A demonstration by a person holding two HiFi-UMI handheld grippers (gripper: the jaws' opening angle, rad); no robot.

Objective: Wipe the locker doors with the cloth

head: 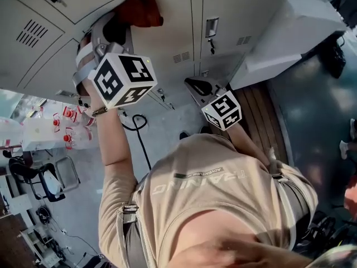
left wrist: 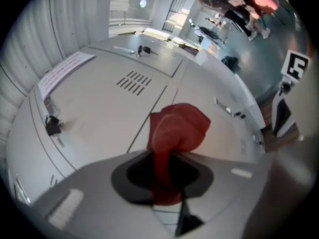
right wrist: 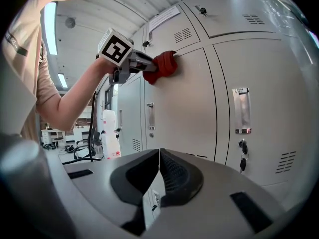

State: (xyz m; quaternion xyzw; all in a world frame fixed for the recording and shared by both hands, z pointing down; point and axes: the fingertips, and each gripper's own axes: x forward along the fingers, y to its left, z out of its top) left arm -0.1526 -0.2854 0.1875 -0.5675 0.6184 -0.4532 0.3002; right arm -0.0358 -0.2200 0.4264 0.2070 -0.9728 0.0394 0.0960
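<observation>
A red cloth [head: 142, 10] is pressed against a pale grey locker door [head: 173, 35], near the door's top edge. My left gripper [head: 124, 22] is shut on the cloth, which bunches out past the jaws [left wrist: 177, 126] onto the door [left wrist: 99, 113]. In the right gripper view the raised left gripper [right wrist: 145, 67] holds the cloth [right wrist: 163, 64] on the door [right wrist: 184, 108]. My right gripper [right wrist: 159, 156] hangs lower, in front of the lockers and apart from them, shut with nothing between its jaws. In the head view the right gripper [head: 195, 85] sits below the left one.
Door handles [right wrist: 241, 111] and hanging keys [right wrist: 242, 156] stick out from the lockers, and another key [left wrist: 52, 126] sits left of the cloth. A white counter [head: 295, 32] stands to the right. A black cable [head: 136, 127], chairs [head: 33, 177] and red-capped bottles [head: 67, 127] are on the left.
</observation>
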